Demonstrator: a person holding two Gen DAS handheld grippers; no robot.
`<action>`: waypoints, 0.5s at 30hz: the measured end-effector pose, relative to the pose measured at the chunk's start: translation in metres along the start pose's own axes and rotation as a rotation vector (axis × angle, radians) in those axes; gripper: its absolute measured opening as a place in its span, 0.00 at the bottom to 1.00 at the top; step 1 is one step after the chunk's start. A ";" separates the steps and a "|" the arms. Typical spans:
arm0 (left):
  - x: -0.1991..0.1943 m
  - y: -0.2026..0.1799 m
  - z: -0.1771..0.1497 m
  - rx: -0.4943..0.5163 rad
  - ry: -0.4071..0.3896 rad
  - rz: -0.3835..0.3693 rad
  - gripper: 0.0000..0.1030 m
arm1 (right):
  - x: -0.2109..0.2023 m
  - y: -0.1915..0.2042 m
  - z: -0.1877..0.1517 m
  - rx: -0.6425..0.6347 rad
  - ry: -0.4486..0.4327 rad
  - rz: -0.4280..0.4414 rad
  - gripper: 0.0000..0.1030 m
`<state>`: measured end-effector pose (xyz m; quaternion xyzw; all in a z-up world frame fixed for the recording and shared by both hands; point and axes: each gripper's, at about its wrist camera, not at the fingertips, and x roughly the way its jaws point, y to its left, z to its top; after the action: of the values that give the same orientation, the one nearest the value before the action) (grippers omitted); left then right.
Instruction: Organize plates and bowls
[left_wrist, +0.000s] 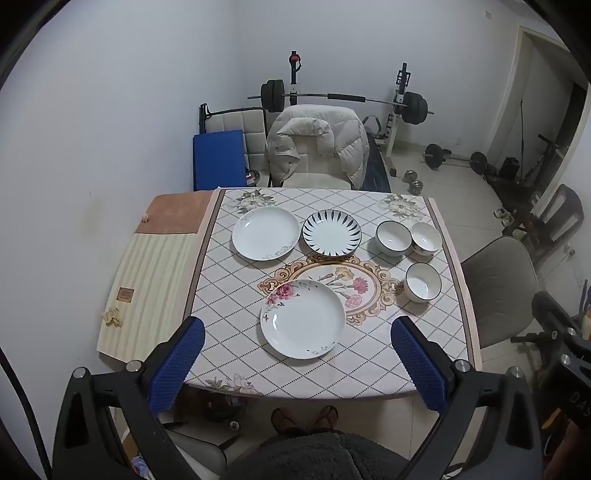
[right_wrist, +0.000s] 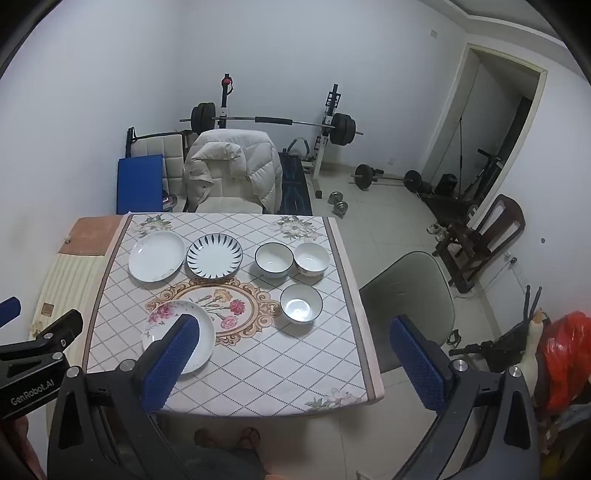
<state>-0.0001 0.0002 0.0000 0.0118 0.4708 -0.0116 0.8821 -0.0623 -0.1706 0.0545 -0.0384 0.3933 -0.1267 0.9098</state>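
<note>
A: Left wrist view is looking down at the table (left_wrist: 458, 295), and the left gripper (left_wrist: 297, 363) is hanging above the near edge with its blue pads spread wide, nothing sitting between them.

B: Right one?

A: Right gripper (right_wrist: 295, 363) is also hanging with its pads far apart, gripping nothing. Its left pad is overlapping the pink-flower plate (right_wrist: 164, 314) in the right wrist view, but it is floating above, not touching as far as I can tell.

B: Dishes, using the flower medallion (left_wrist: 354, 284) printed on the tablecloth (left_wrist: 229, 332) as the anchor?

A: Pink-flower plate (left_wrist: 303, 321) is lying on the near left part of the medallion. White plate (left_wrist: 266, 233) is sitting beyond the medallion, to the left. Striped plate (left_wrist: 331, 232) is sitting just beyond the medallion, its near rim at the medallion's far edge, close beside the white plate.

B: Bowls?

A: Three bowls, all upright and looking empty. Dark-rimmed bowl (left_wrist: 423, 282) is standing just right of the medallion. Two more are sitting beyond and right of it: left bowl (left_wrist: 393, 238) and right bowl (left_wrist: 426, 239), touching each other or nearly so.

B: Anything else?

A: Chair with a pale puffy jacket (left_wrist: 321, 144) is standing past the medallion, behind the table, with a barbell rack (left_wrist: 343, 98) at the wall.
</note>
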 end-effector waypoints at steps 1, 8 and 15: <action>0.000 0.000 0.000 0.001 0.002 0.000 1.00 | 0.000 0.000 0.000 -0.002 0.002 -0.004 1.00; 0.000 0.000 0.000 0.002 -0.001 0.002 1.00 | 0.001 -0.004 -0.001 0.003 0.003 -0.001 1.00; 0.001 -0.004 0.002 0.005 -0.006 0.004 1.00 | -0.001 0.001 -0.002 -0.001 -0.004 -0.004 1.00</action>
<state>0.0014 -0.0035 0.0003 0.0148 0.4680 -0.0110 0.8835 -0.0646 -0.1693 0.0539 -0.0400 0.3914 -0.1282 0.9104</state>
